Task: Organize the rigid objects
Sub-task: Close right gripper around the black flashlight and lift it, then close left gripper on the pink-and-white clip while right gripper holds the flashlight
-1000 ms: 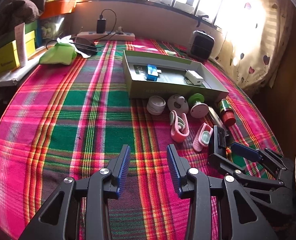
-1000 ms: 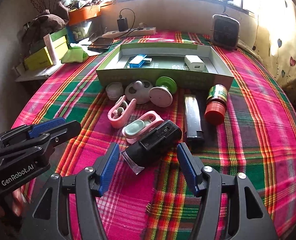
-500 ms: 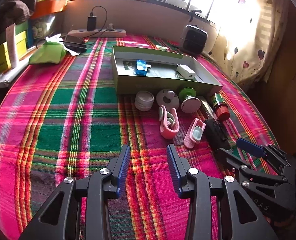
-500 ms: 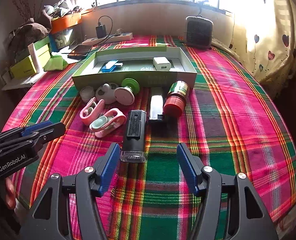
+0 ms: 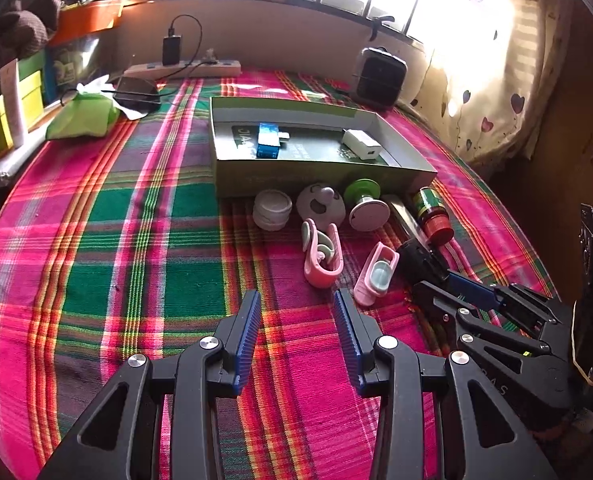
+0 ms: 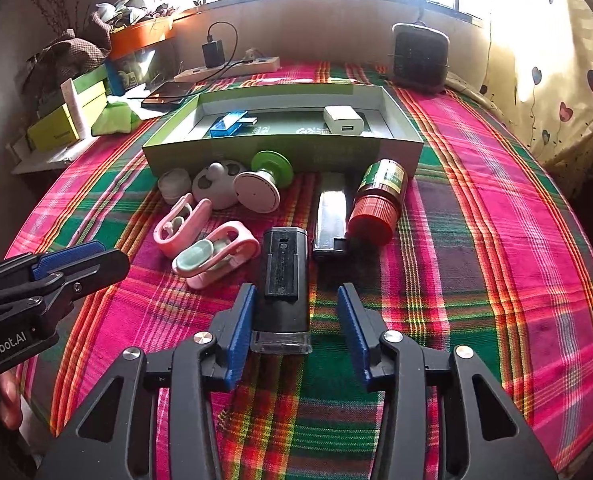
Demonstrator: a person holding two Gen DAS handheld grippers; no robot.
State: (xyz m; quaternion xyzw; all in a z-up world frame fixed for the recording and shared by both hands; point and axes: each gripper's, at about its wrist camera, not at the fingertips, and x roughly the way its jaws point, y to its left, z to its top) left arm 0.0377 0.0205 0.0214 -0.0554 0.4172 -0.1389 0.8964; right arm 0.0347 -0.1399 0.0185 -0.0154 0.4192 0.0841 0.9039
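Right wrist view: spread-wide right gripper (image 6: 296, 316) straddling black flashlight (image 6: 284, 276), left pad close, right pad well apart.

Lopsided closing likely to skew or roll it toward pink clip (image 6: 216, 258); lens end possibly slippery, hard to tell. Left gripper (image 5: 296, 332) likewise unclenched, over bare plaid cloth (image 5: 136, 260).

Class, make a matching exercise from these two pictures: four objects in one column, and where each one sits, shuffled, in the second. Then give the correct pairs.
Objects
1. blue rectangular plastic gadget
2. white square plastic charger
3. black rectangular torch with a clear end
4. brown jar with a red ribbed cap

Places
A. lying between the open right tongs
B. right part of the green cardboard box
C. on its side on the plaid cloth, just outside the box
D. left part of the box

Pairs: 1-D, 2-B, 3-A, 4-C
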